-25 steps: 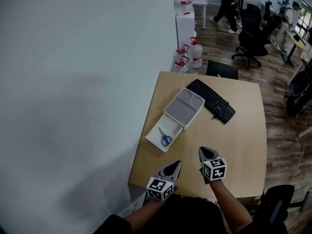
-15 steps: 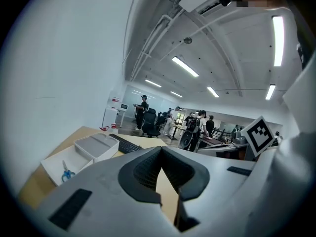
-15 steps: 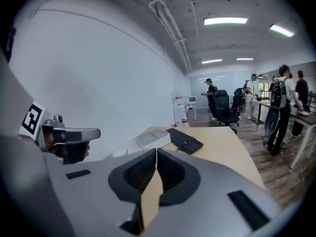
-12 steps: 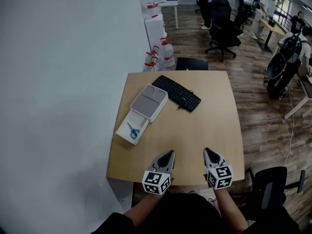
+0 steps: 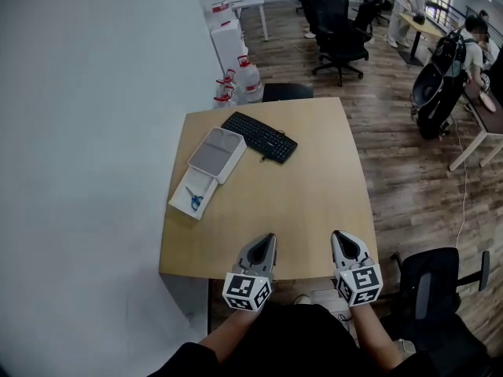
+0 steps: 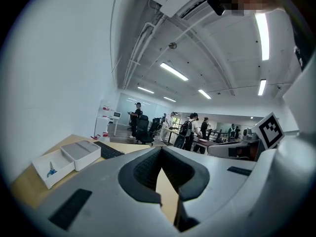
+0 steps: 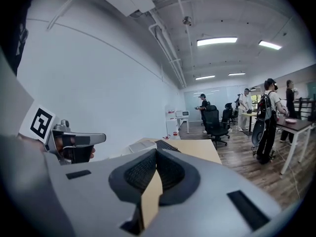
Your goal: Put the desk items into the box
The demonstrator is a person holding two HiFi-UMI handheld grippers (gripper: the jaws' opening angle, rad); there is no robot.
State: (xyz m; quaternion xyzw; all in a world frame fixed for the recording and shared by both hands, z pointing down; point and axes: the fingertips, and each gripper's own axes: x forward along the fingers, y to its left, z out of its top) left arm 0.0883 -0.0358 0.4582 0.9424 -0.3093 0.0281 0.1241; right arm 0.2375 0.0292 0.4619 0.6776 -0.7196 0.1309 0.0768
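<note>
A white open box lies at the desk's left edge with blue-handled scissors inside. Its grey-topped lid rests against the box's far end. A black keyboard lies beyond it. My left gripper and right gripper hover side by side over the desk's near edge, well short of the box. Both are shut with nothing between the jaws. In the left gripper view the box, lid and keyboard sit far left of the shut left gripper. The right gripper points along the desk.
The wooden desk stands against a white wall. A black office chair is at the near right, another chair back at the far end. Water jugs, more chairs and several people fill the room beyond.
Both grippers have drawn back from over the desk to its near edge. The head view has swung, so the desk and box now sit further left and further away.
</note>
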